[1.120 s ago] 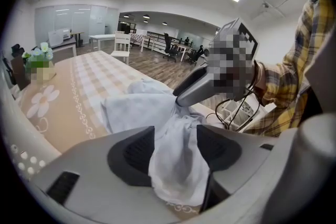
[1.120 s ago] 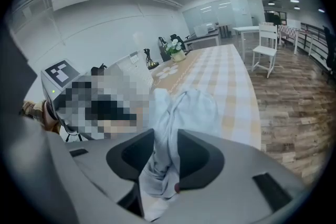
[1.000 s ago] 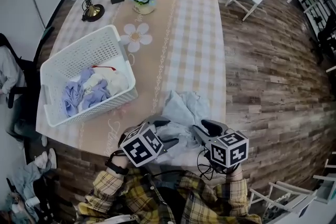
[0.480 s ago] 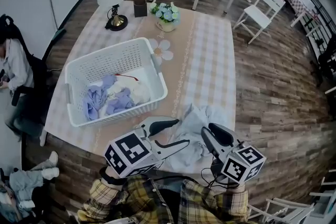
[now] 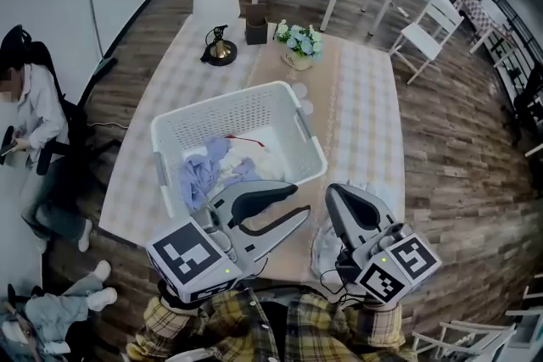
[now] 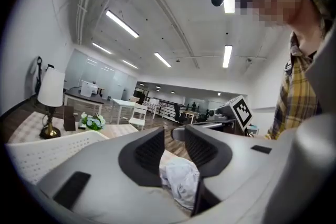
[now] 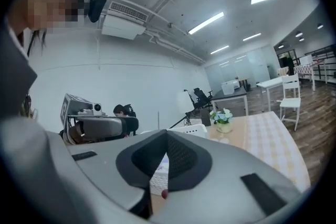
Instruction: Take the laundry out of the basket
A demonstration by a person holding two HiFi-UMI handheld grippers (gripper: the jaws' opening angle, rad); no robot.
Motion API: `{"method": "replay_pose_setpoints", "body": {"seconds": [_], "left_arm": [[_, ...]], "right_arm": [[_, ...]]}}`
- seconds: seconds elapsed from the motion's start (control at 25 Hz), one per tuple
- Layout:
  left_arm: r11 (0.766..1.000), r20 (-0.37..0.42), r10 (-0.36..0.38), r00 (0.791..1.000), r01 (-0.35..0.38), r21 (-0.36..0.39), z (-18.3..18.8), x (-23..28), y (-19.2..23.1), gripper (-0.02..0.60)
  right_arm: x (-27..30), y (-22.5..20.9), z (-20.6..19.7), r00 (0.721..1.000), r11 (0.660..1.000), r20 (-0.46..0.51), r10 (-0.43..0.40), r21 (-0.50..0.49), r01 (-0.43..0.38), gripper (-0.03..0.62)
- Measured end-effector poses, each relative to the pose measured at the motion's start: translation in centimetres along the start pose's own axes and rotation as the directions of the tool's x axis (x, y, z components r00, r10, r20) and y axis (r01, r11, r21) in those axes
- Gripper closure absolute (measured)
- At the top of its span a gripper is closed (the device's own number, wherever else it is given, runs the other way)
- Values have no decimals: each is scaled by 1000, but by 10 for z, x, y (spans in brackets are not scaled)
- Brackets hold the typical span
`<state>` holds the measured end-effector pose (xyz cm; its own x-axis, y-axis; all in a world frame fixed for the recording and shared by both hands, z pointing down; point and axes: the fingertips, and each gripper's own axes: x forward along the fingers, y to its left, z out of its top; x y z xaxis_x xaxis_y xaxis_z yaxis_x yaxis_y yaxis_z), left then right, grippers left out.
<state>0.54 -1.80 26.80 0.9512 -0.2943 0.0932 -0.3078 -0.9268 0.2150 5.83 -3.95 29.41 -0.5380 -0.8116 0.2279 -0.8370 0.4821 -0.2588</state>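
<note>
- Left gripper (image 5: 301, 201) is raised over the near edge of the worktop (image 5: 365, 106). Its jaws have just been closing but stand a little apart with nothing pinched.
- Right gripper (image 5: 335, 201), near right, has its jaws just closed together and is empty.
- Basket (image 5: 246, 110) sits mid-left on the worktop, just beyond the left gripper. The laundry (image 5: 204, 174), blue and white pieces, is bunched in its near-left part.
- One pale garment (image 5: 325, 246) lies out on the near right edge, under the right gripper.
- Step in hand, as I judge it, is reaching back in for the next piece.
- To do it well, open the jaws wide before dipping in and pinch a raised fold of one piece.
- Lift it clear of the rim, then drop it beside the pale garment.
- Watch for snagging the basket wall.
</note>
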Motion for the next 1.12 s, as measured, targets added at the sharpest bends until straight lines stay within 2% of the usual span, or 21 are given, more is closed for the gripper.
{"method": "replay_pose_setpoints", "body": {"seconds": [0.16, 0.24, 0.36, 0.48, 0.68, 0.84, 1.0, 1.12], "left_arm": [[1000, 18, 30, 999, -29, -11, 15, -33, 15, 514], [999, 21, 38, 999, -38, -13, 20, -47, 20, 526], [999, 33, 49, 998, -50, 19, 27, -63, 27, 569], [997, 61, 56, 997, -59, 56, 34, -73, 32, 569], [999, 32, 50, 998, -50, -7, 36, -75, 24, 569], [997, 79, 54, 995, -59, 56, 42, -71, 23, 569], [997, 64, 70, 995, -71, 8, 43, -67, 15, 571], [996, 77, 77, 994, -80, 35, 44, -61, 11, 569]], "right_arm": [[26, 36, 14, 999, 999, 33, 16, -30, -15, 585], [35, 50, 18, 999, 999, 44, 20, -37, -18, 585], [41, 68, 23, 998, 999, 59, 19, -35, -17, 585], [44, 80, 26, 998, 999, 63, 23, -37, -21, 585], [45, 88, 30, 998, 998, 46, 31, -49, -29, 585], [39, 88, 30, 998, 998, 41, 49, -44, -47, 585], [31, 85, 32, 998, 997, 39, 55, -55, -53, 585], [25, 81, 33, 998, 996, 37, 57, -64, -55, 585]]}}
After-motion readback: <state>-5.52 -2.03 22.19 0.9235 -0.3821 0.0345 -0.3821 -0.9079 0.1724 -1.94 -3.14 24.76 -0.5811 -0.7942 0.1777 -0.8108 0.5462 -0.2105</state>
